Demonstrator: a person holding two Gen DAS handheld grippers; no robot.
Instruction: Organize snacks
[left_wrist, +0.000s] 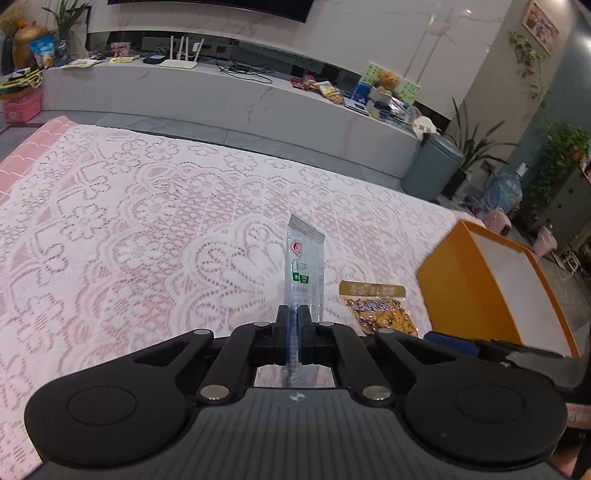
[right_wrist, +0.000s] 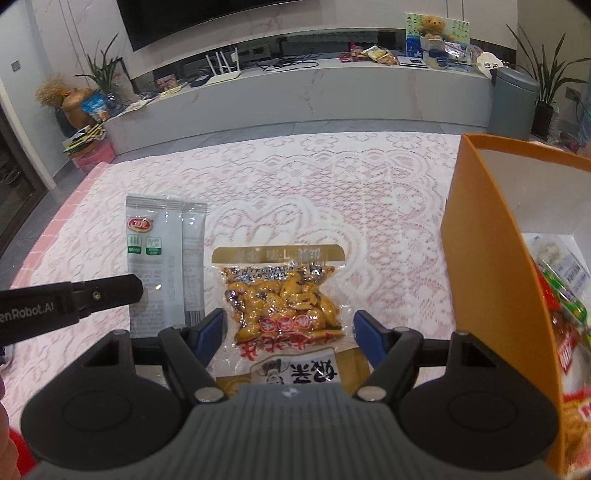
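My left gripper (left_wrist: 294, 314) is shut on the lower end of a clear grey sachet (left_wrist: 304, 258), which stands up between its fingers above the lace cloth. The right wrist view shows that sachet (right_wrist: 162, 266) face-on, with a left finger (right_wrist: 103, 295) reaching in from the left. My right gripper (right_wrist: 290, 328) stands wide, and its blue pads (right_wrist: 212, 332) touch the side edges of a vacuum pack of yellow beans (right_wrist: 288, 306), held across its width. That bean pack (left_wrist: 376, 310) also shows beside the sachet. An orange box (right_wrist: 487, 258) stands to the right, with several snack packs (right_wrist: 565, 302) inside.
A pink table under white lace cloth (right_wrist: 314, 184) spreads ahead and to the left. The orange box (left_wrist: 480, 288) stands close on the right. Past the table edge there is a low marble cabinet (right_wrist: 332, 88) and a grey bin (right_wrist: 513, 103).
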